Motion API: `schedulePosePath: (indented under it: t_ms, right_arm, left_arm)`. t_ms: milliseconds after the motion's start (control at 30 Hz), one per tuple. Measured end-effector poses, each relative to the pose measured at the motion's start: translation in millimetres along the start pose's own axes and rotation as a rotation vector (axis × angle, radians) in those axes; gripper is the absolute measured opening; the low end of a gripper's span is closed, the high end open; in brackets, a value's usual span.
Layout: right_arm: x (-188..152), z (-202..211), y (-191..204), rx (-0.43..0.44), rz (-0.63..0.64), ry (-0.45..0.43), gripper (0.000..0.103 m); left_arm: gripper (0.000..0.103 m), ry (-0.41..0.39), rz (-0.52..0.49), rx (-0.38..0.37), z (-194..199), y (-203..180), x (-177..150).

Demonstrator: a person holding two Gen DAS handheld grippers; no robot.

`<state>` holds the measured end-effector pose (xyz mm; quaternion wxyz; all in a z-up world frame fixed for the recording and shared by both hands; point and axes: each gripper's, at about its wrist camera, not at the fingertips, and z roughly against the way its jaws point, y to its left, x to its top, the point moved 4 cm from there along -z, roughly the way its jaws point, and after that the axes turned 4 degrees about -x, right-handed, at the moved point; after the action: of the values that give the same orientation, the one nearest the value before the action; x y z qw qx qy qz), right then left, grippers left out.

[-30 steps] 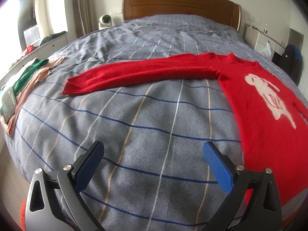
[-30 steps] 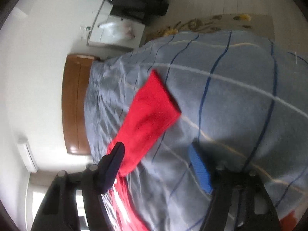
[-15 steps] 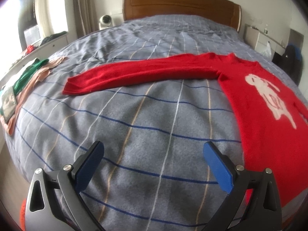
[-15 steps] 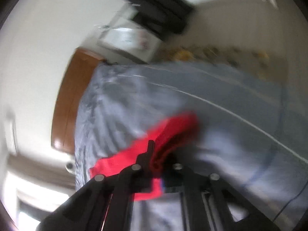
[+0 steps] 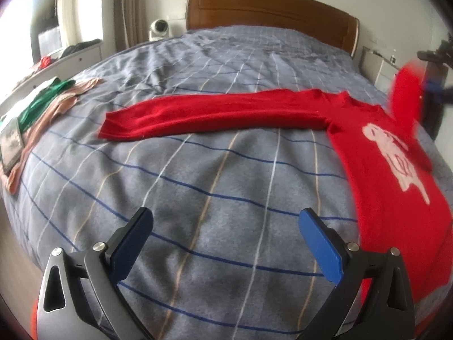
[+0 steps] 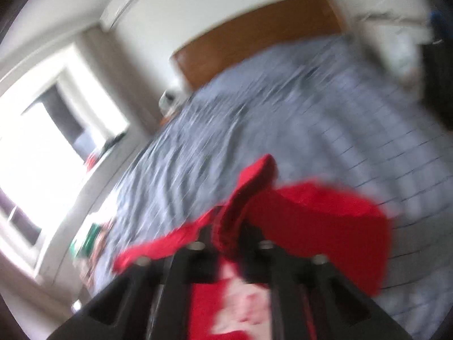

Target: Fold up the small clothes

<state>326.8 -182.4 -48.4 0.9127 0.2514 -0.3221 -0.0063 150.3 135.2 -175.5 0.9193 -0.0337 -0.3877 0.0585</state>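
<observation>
Lifted off the blanket since a second ago, the red sweater's right sleeve [image 6: 240, 195] hangs pinched in the right gripper [image 6: 229, 229], whose jaws have just been opening yet look narrow on the cloth in the blur. Nearer, the left gripper [image 5: 226, 240] hovers wide and empty over the checked bedspread [image 5: 198, 184]. Beyond it, the red sweater [image 5: 376, 170] lies flat, its left sleeve [image 5: 215, 113] stretched toward the wooden headboard [image 5: 271, 14].

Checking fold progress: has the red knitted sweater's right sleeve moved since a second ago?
Yes. The right sleeve, previously flat on the grey checked bedspread, is now lifted by the right tool, toward the wooden headboard.
</observation>
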Motion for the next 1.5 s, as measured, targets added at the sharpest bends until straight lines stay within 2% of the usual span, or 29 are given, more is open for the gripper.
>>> schedulePosePath:
  t_ms: [33,100,200,300,400,533,700,933,1067,1500]
  right_arm:
    - [-5.9,-10.2,2.4,0.017,-0.017,0.016,0.080]
    - [-20.0,-19.5,-1.4,0.064,-0.059,0.019,0.080]
    - [-30.7,-17.5,-20.0,0.042,-0.092,0.024,0.080]
    - [-51.3,5.2,-51.4,-0.057,-0.089,0.016,0.080]
    - [-74.5,25.9,-99.8,-0.180,-0.089,0.000,0.080]
    - [-134.2,66.9,-171.4,-0.418,-0.087,0.003,0.080]
    - [-194.7,114.0,-216.5,-0.562,-0.120,-0.034,0.080]
    - [-238.8,145.1,-231.1,-0.630,-0.162,-0.109,0.080]
    - [-238.6,154.1,-232.4,-0.635,-0.177,-0.153,0.080]
    - [-242.1,157.0,-236.6,-0.647,-0.211,-0.196,0.080]
  left_arm:
    - [0.103,0.001,0.003,0.000,-0.1,0.8,0.0]
    - [0.103,0.002,0.007,-0.004,-0.5,1.5,-0.1]
    - [0.103,0.007,0.007,-0.013,-2.7,-0.1,0.1]
    - [0.103,0.017,-0.004,-0.015,-6.7,-4.0,-0.7]
    - [0.103,0.029,-0.021,-0.017,-9.4,-8.9,-2.6]
    - [0.103,0.041,-0.047,-0.021,-11.3,-15.5,-5.8]
    - [0.103,0.071,-0.062,-0.008,-20.0,-19.6,-10.0]
    - [0.103,0.071,-0.079,0.013,-19.2,-22.0,-14.6]
    - [0.103,0.070,-0.083,0.020,-19.2,-23.4,-15.0]
    - [0.103,0.070,-0.083,0.019,-19.7,-24.4,-15.5]
